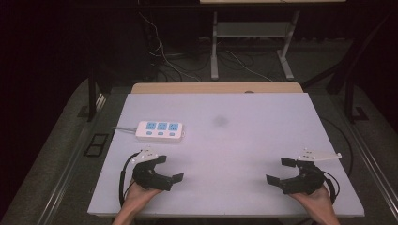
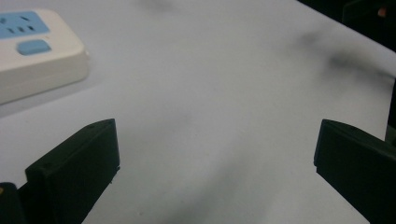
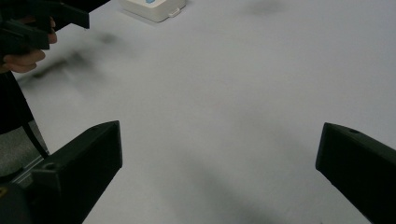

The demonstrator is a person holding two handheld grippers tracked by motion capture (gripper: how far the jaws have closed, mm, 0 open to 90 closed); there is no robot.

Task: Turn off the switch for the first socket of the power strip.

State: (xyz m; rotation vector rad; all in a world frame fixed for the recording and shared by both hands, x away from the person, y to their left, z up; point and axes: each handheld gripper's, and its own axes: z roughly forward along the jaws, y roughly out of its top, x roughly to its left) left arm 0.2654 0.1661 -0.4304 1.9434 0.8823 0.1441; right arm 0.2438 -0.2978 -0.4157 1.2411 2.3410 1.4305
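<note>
White plastic, with three blue sockets, the power strip [image 1: 160,130] is set on the table [image 1: 244,140] at its left, just beyond the left gripper [image 1: 170,168]. Both it and the right gripper [image 1: 277,170] are held spread and empty, apparently readied for an approach.

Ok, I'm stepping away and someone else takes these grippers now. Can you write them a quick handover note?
Left gripper: open, holding nothing, low over the table at its near left, just in front of the power strip.
Right gripper: open, holding nothing, at the near right, far from the strip.
Power strip: white with three blue sockets, lying flat at the left of the table, its cord running off to the left. Neither gripper touches it.
Done: nothing that shows.
Left: the strip is untouched; the left gripper is the nearer one to reach it.
</note>
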